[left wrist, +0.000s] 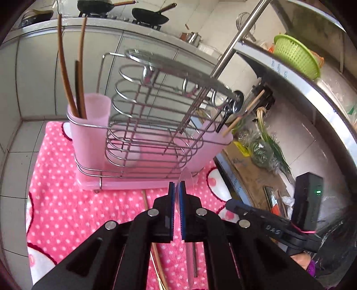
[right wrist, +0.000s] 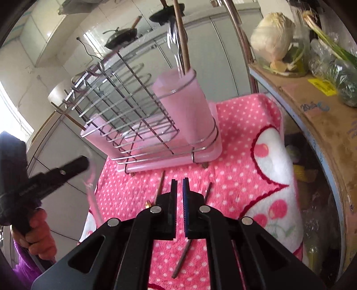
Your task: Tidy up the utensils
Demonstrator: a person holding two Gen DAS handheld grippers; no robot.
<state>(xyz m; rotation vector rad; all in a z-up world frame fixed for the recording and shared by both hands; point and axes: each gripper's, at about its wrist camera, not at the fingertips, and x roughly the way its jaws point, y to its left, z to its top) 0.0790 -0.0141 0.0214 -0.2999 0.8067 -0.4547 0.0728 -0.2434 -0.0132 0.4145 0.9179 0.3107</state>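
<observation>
Left gripper (left wrist: 177,189): clenched on clear plastic spoon (left wrist: 186,178), frame centre, before wire rack (left wrist: 156,107). Right gripper (right wrist: 179,189): nearly closed, empty. Right view only: cabbage (right wrist: 273,42) upper right; chopsticks (right wrist: 181,256) on pink blanket (right wrist: 245,145).

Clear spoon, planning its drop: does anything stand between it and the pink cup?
Nothing visible does. The clear spoon, in the left claw, faces the wire rack; the pink cup stands at its end.

One wire rack (left wrist: 156,107), two pink cups (left wrist: 91,125), two woks (left wrist: 149,15), one green basket (left wrist: 296,55).
</observation>
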